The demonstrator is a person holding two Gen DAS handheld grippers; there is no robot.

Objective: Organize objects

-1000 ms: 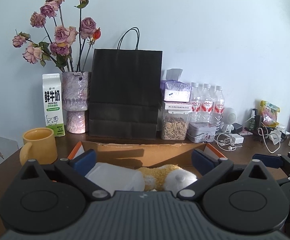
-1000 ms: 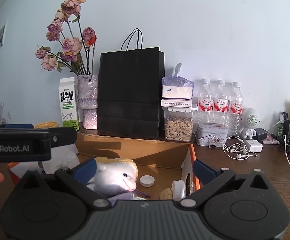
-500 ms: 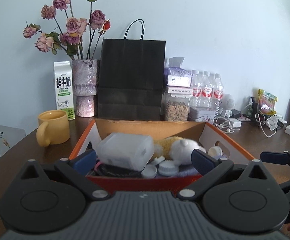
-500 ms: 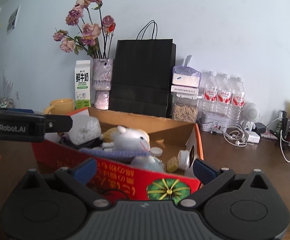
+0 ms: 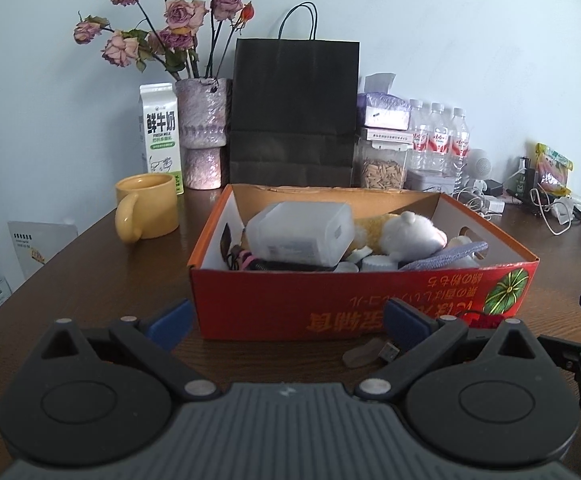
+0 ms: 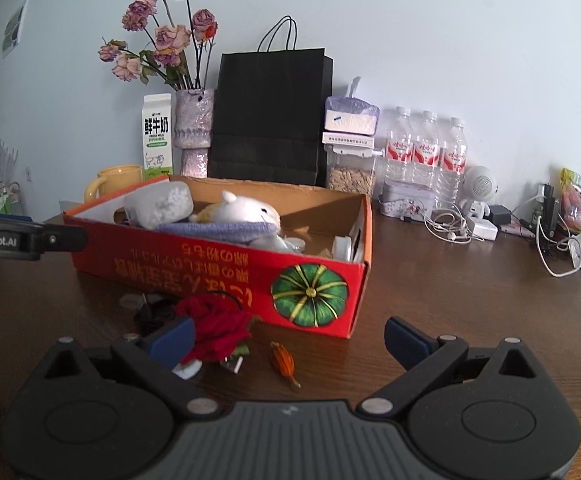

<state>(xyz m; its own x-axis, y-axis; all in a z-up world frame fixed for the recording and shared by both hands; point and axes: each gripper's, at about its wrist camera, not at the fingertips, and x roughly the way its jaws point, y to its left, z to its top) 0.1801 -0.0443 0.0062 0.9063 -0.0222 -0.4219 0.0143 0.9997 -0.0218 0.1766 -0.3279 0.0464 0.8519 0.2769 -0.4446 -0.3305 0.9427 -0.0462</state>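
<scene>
A red cardboard box (image 5: pixel 330 304) (image 6: pixel 210 264) stands on the brown table, holding a white plush toy (image 5: pixel 406 232) (image 6: pixel 246 210), a clear plastic case (image 5: pixel 302 232), a purple cloth (image 6: pixel 218 230) and small caps. My left gripper (image 5: pixel 287 322) is open in front of the box's near wall, with a small translucent plug (image 5: pixel 370 354) lying by its right finger. My right gripper (image 6: pixel 290 338) is wide and its jaws are closing. A small orange object (image 6: pixel 284 362) lies on the table between them, untouched. A red fabric rose (image 6: pixel 218 322) lies beside its left finger.
Behind the box are a yellow mug (image 5: pixel 146 210), milk carton (image 5: pixel 160 132), vase of dried roses (image 5: pixel 202 132), black paper bag (image 5: pixel 294 112), seed jar (image 6: pixel 350 178) and water bottles (image 6: pixel 426 152). Cables and chargers (image 6: pixel 450 228) clutter the right. The left gripper's side (image 6: pixel 26 236) juts in.
Both grippers have drawn back from above the box and sunk. The whole box now stands ahead of them, and the rose, orange object and plug on the table have come into view.
</scene>
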